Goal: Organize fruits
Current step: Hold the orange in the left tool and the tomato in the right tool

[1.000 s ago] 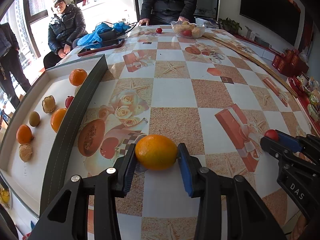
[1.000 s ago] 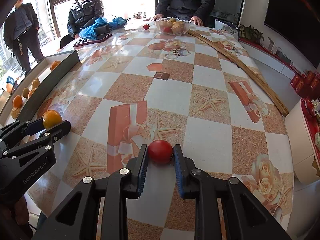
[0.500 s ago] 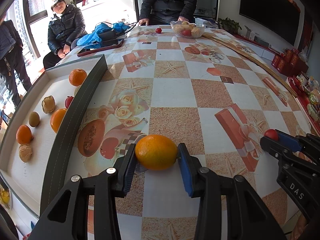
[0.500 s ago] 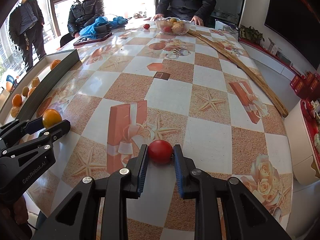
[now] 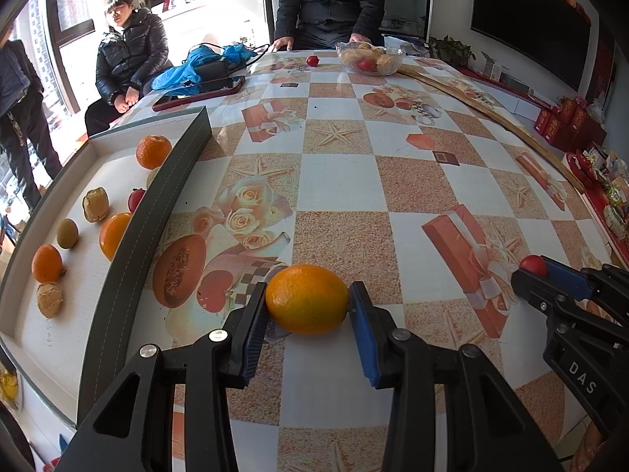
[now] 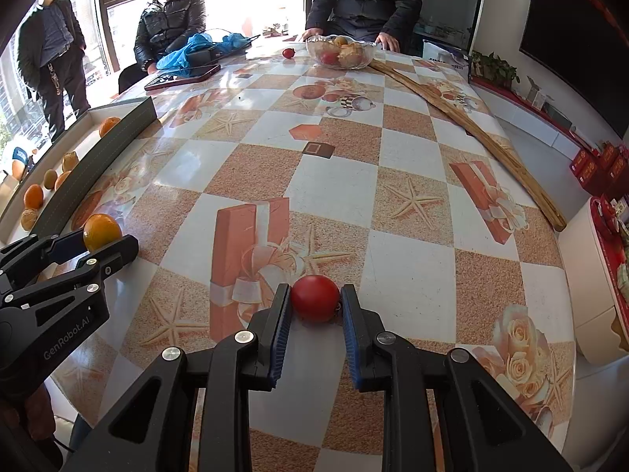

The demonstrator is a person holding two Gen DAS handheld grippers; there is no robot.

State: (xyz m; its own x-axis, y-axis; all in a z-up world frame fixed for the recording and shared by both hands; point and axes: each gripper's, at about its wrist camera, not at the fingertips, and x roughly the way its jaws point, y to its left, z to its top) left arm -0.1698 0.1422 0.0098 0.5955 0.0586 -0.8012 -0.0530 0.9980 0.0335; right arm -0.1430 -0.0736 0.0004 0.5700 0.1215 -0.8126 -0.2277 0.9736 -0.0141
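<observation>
orange (image 5: 307, 298) sits clamped between the blue pads of the left gripper (image 5: 308, 314), low over the patterned table (image 5: 342, 181), just right of the tray (image 5: 118, 275). tray holds a spread of fruit: a few more oranges, a couple of brownish lumpy ones i can't identify, and a red one half hidden behind the dark tray wall. right gripper (image 5: 536, 271) pokes in at the right edge, mostly cut off, a bit of red fruit showing at its tip.

right wrist view: right gripper (image 6: 315, 306) is closed on a tomato (image 6: 315, 297), pads touching both sides, close above the table. left gripper (image 6: 98, 242) shows on the left with the orange pinched in it, body cut by the frame. far end has a glass bowl (image 6: 340, 52) of fruit, contents hard to make out, and a small red fruit (image 6: 289, 53) beside it.
</observation>
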